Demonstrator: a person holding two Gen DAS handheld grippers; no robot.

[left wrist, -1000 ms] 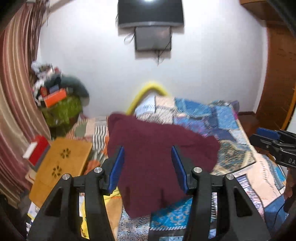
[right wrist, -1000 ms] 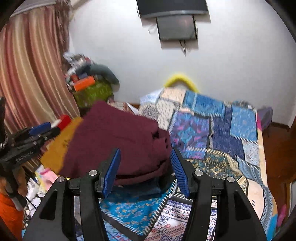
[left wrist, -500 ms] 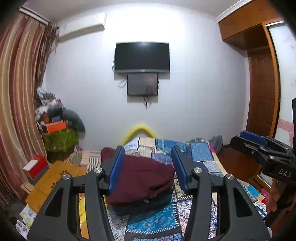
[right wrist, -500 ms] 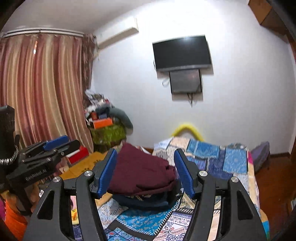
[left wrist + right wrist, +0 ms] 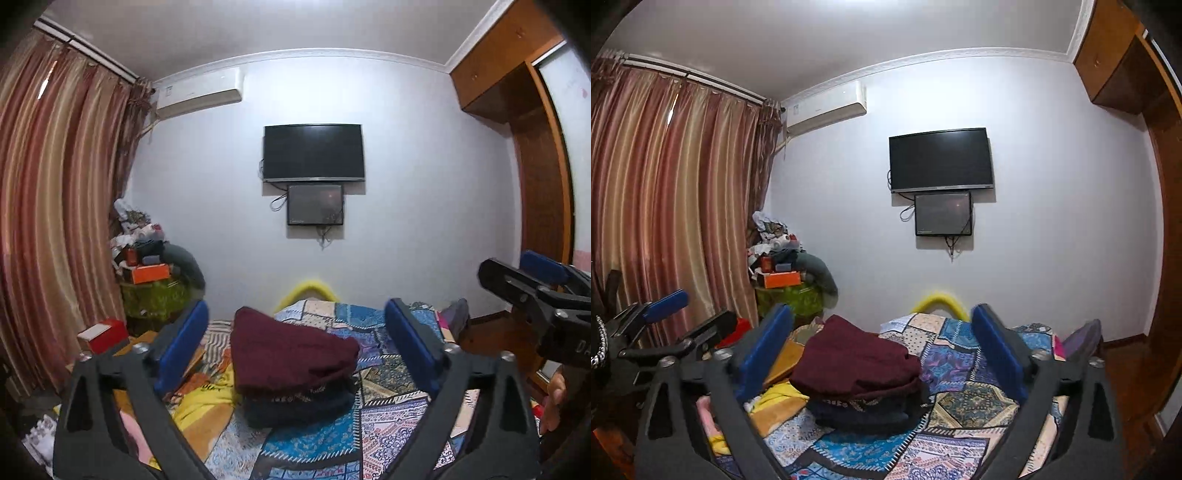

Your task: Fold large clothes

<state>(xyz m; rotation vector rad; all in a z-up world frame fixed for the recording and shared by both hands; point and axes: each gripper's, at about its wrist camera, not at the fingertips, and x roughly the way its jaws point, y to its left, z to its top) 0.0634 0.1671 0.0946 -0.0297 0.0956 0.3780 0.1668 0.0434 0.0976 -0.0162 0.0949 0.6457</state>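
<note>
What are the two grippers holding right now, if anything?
Nothing. The left gripper and right gripper are both open and empty; the folded maroon garment lies on the stack.

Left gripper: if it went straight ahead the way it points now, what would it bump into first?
Probably the folded maroon garment on the stack on the bed; it sits between the open left gripper fingers, though depth is unclear.

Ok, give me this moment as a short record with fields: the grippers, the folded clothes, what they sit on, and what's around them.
left gripper: open, holding nothing, raised above the bed
right gripper: open, holding nothing, raised above the bed
maroon garment: folded, lying on top of the dark garment
dark garment: folded, bottom of the stack
surface: patchwork bedspread
beside the stack: yellow cloth, on its left
back wall: television, switched off
</note>
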